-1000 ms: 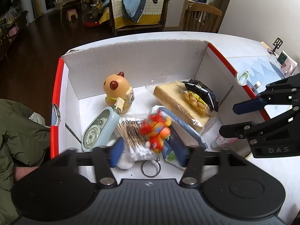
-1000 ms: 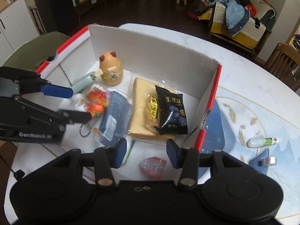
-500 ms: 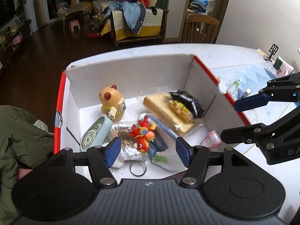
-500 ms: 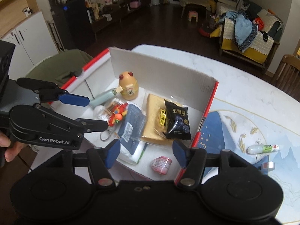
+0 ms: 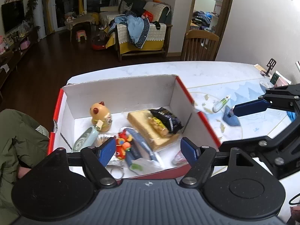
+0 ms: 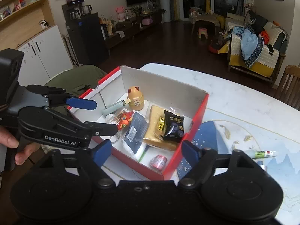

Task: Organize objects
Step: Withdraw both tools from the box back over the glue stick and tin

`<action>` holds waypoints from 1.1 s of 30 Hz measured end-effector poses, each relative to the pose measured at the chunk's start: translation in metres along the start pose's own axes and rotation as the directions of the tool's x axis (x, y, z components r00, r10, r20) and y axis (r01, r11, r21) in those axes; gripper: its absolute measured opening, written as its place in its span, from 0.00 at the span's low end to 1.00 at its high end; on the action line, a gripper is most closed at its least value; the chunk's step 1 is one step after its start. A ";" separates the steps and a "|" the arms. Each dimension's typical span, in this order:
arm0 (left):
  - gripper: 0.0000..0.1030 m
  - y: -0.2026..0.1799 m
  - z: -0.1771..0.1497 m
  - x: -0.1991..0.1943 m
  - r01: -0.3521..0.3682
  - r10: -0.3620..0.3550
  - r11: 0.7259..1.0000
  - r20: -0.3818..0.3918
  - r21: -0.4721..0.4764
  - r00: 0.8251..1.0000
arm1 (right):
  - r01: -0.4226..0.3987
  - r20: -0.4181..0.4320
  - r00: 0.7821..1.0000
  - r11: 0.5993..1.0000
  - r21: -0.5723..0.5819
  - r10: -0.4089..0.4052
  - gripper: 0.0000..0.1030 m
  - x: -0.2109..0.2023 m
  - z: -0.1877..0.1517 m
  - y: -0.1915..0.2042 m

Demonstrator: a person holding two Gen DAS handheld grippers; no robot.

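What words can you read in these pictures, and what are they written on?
"GenRobot.AI": white letters on the side of the left gripper.
Black snack bag: large Chinese characters, too blurred to read.
Yellow figurine: Chinese characters on its belly, too small to read surely.
Small white tube on the table: print too small to read.
Blue packet: a barcode, digits unreadable.

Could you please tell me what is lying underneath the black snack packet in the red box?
The black snack packet rests on a wrapped slice of bread, which lies on the floor of the red box. Whatever is beneath the bread is covered.
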State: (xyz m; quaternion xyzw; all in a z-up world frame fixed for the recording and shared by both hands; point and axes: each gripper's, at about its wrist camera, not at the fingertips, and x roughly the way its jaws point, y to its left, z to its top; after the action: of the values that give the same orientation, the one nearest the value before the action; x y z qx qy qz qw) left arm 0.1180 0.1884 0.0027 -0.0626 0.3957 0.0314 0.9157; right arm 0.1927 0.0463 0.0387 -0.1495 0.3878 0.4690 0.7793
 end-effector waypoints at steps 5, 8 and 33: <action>0.80 -0.022 0.001 -0.002 -0.004 0.004 1.000 0.017 -0.017 1.000 | -0.009 0.024 1.000 1.000 -0.016 0.010 0.93 -0.021 -0.010 -0.018; 0.81 -0.039 0.002 0.001 -0.002 0.002 1.000 0.018 -0.018 1.000 | -0.006 0.035 0.999 1.000 -0.022 0.007 0.96 -0.031 -0.017 -0.031; 1.00 -0.209 0.023 0.090 -0.005 0.007 0.989 -0.016 0.145 1.000 | 0.141 0.001 0.990 0.980 0.139 -0.142 0.99 -0.060 -0.105 -0.201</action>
State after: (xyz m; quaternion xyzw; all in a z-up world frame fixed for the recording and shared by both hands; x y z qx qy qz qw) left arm 0.2187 -0.0150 -0.0286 0.0053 0.4048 0.0048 0.9144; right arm 0.2987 -0.1572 -0.0118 -0.1195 0.4034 0.3852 0.8213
